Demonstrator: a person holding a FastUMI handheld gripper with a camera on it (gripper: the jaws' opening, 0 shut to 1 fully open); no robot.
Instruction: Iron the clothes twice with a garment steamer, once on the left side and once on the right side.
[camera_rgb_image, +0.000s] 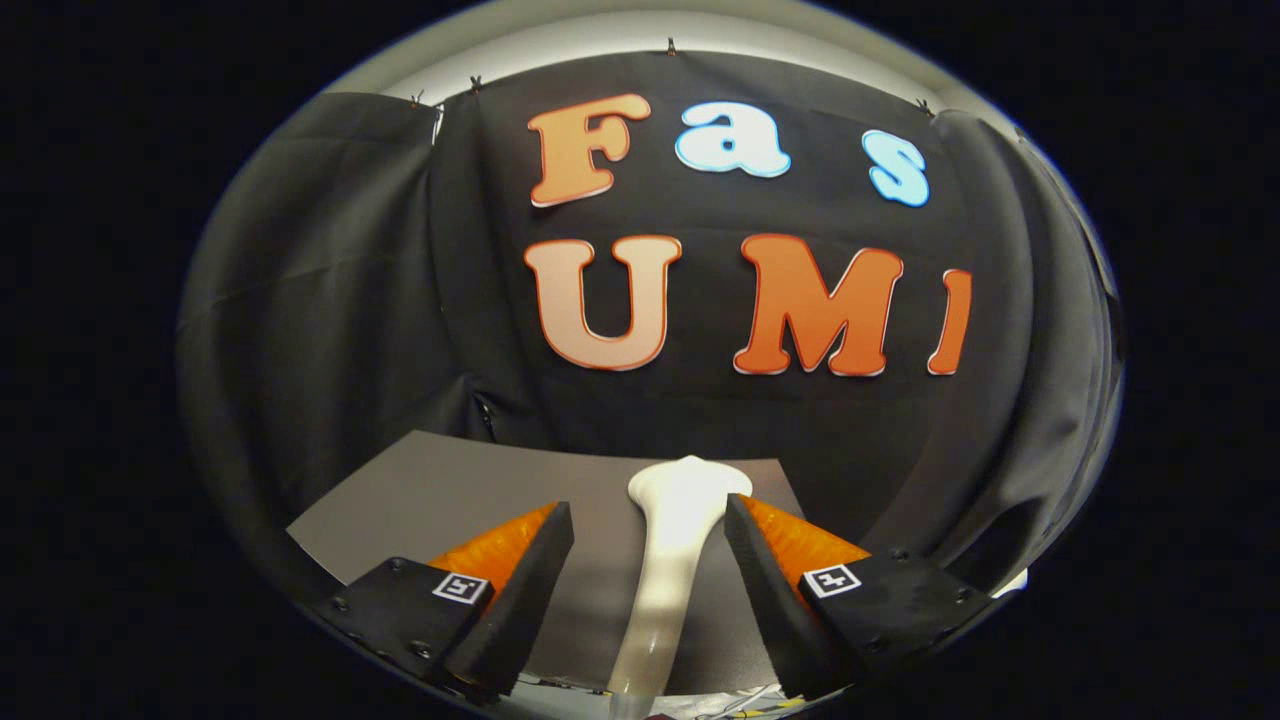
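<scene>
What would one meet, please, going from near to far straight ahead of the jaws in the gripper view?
Open gripper → white garment steamer standing between the spread fingers, touching neither → grey board behind it → black cloth wall.

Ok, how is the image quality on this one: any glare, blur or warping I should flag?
Gripper view: strong fisheye bending, so the grey table edges curve; the white steamer, standing between the open fingers of the hand-held gripper, carries a bright sheen on its head but keeps its outline; focus is sharp on the fingers; the black cloth wall is dim toward its sides.
</scene>
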